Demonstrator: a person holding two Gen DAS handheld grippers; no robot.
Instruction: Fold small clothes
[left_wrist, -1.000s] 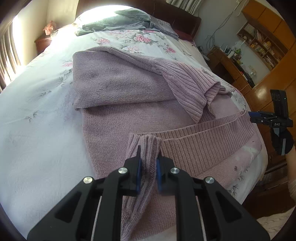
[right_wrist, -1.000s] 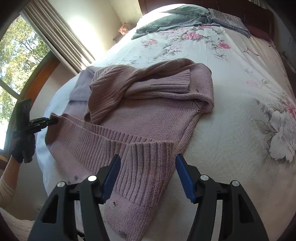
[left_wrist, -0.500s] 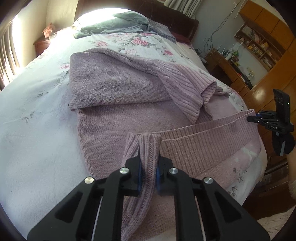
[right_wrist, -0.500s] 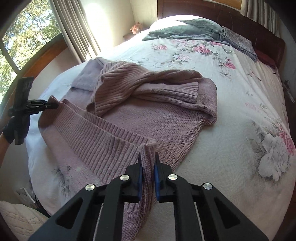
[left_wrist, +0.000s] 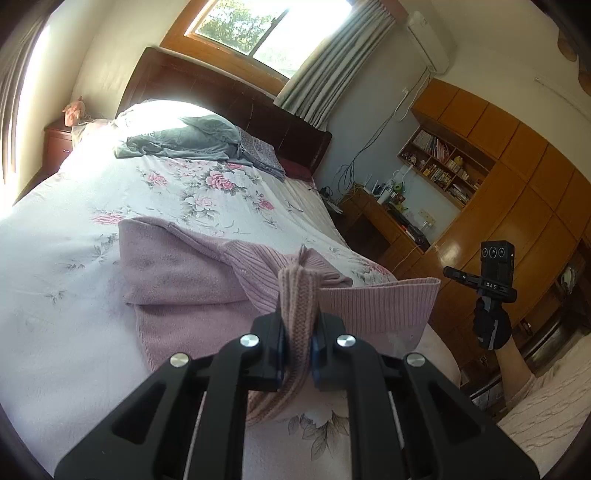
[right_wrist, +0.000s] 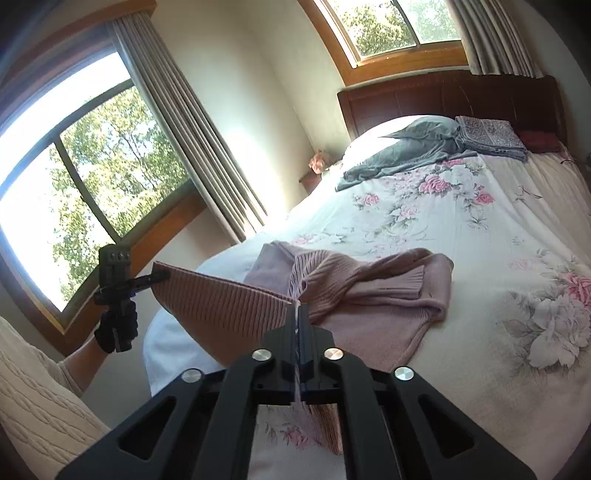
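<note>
A mauve knitted sweater (left_wrist: 184, 280) lies on the floral bed, sleeves folded across its body. Its ribbed hem (left_wrist: 373, 306) is lifted off the bed and stretched taut between both grippers. My left gripper (left_wrist: 298, 332) is shut on one hem corner, which bunches between the pads. My right gripper (right_wrist: 298, 317) is shut on the other hem corner; the hem band (right_wrist: 221, 302) runs from it to the left gripper (right_wrist: 155, 277), seen held by a gloved hand. The right gripper (left_wrist: 454, 273) also shows at the far right of the left wrist view.
The bed (left_wrist: 74, 295) with white floral cover fills both views. A grey garment (right_wrist: 399, 151) and a folded patterned cloth (right_wrist: 487, 136) lie by the dark headboard (right_wrist: 443, 96). A desk and wooden cabinets (left_wrist: 517, 192) stand beyond the bed's right side; a window (right_wrist: 74, 177) on the other.
The right gripper shut on the hem corner, then both grippers rose, lifting the hem off the bed and pulling it taut. Both cameras now tilt up toward the headboard and windows.
</note>
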